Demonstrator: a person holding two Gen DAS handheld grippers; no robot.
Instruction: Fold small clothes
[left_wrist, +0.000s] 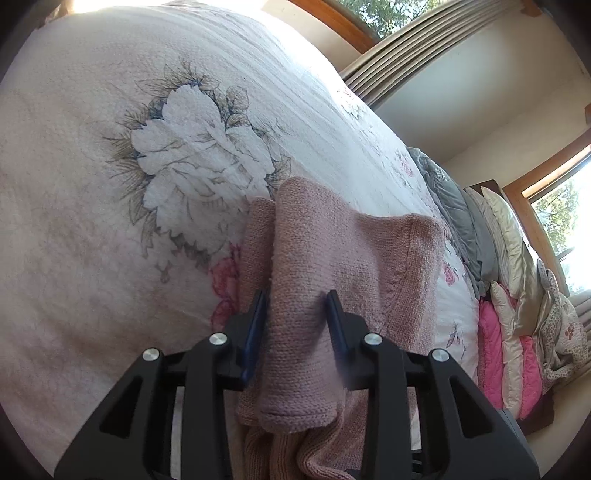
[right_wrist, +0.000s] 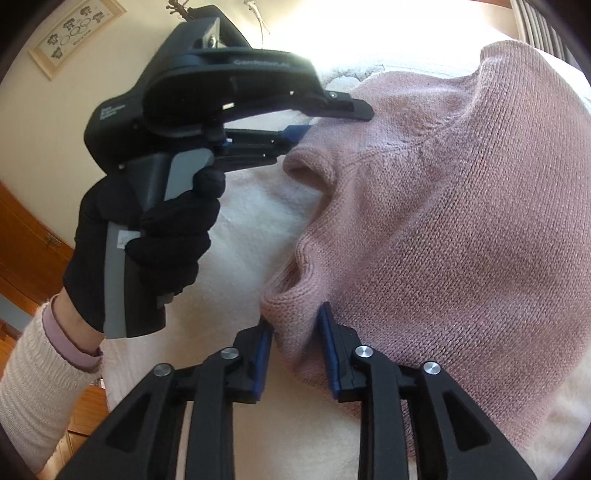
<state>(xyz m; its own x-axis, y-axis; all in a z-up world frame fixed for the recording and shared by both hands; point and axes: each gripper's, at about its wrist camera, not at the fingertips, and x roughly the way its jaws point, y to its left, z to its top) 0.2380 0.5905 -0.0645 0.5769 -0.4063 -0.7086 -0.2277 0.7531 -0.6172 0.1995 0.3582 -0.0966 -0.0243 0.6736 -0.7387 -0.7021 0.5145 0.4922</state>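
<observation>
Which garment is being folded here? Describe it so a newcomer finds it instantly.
Start at the floral bedspread covering the bed. On it lies a dusty-pink knitted sweater, gripped by both grippers. It is the only plain knit; the pillows behind are quilted or satin.

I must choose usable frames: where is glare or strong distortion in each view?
Left wrist view: sunlight washes out the bedspread at the top; fisheye bends the curtain. Right wrist view: glare whitens the bed above the pink sweater; the picture frame curves at the rim.

Dusty-pink knit sweater (left_wrist: 332, 258) — white floral bedspread (left_wrist: 184, 147)
</observation>
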